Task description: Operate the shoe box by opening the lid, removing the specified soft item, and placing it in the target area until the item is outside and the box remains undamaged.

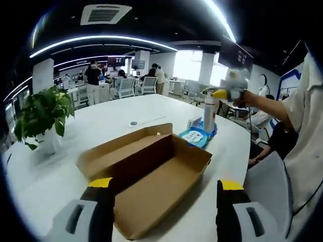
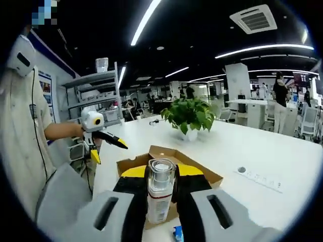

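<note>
Nearest the open shoe box (image 1: 146, 176) on the white table (image 1: 151, 108), the left gripper (image 1: 164, 201) hangs spread and empty, while beyond its far end the right gripper (image 2: 161, 189) clamps an upright clear bottle (image 2: 160, 194), potted plant (image 1: 43, 118) off the box's left.

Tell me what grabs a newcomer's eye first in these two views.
The open brown cardboard box on the white round table stands out first, its inside bare, seen just ahead of the left gripper with its jaws apart. Next comes the clear bottle with a white label, clamped upright in the right gripper. A leafy green plant in a white pot stands farther back on the table.
</note>
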`<state>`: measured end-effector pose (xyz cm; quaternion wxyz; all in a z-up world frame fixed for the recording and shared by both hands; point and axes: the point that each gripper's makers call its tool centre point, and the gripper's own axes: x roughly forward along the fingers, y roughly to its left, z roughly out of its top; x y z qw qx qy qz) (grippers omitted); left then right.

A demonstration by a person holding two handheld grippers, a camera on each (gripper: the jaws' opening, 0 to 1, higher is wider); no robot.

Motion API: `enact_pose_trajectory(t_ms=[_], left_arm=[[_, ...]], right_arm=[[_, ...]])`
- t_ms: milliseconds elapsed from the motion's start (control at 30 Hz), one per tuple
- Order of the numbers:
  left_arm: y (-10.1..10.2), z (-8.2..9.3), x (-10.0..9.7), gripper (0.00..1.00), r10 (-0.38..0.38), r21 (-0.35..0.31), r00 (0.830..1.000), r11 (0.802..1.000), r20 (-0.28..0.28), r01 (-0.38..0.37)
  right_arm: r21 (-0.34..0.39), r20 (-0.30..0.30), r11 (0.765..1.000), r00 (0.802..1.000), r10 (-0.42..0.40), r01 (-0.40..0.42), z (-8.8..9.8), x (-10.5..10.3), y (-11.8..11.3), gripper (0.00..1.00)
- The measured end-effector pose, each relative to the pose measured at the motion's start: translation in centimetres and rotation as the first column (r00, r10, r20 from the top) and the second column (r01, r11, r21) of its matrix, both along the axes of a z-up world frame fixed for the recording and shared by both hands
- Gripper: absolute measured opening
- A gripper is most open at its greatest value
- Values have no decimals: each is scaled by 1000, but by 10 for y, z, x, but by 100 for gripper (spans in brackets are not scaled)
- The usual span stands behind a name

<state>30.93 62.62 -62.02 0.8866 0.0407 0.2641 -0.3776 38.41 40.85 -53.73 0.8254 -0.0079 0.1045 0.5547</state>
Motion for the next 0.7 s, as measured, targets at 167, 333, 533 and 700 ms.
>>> enact_pose_trajectory(t_ms=[167,333,533,700], left_arm=[[7,-2,-5,95,13,-12,1000,1000,-6,-13],[14,1,-4,100,34,-32,999,999,-2,-34],[23,-1,-3,100,56,-28,998,998,0,-56],[29,-2,-2,99,75,-26,997,997,-2,-75]], right_arm=[[-2,37,1000,999,17,-17,1,17,-9,17],[-19,71,999,997,42,-41,-4,34,-18,17],[-50,85,995,993,87,-83,-20,49,-27,18],[-63,93,994,992,90,-85,-32,64,-36,18]])
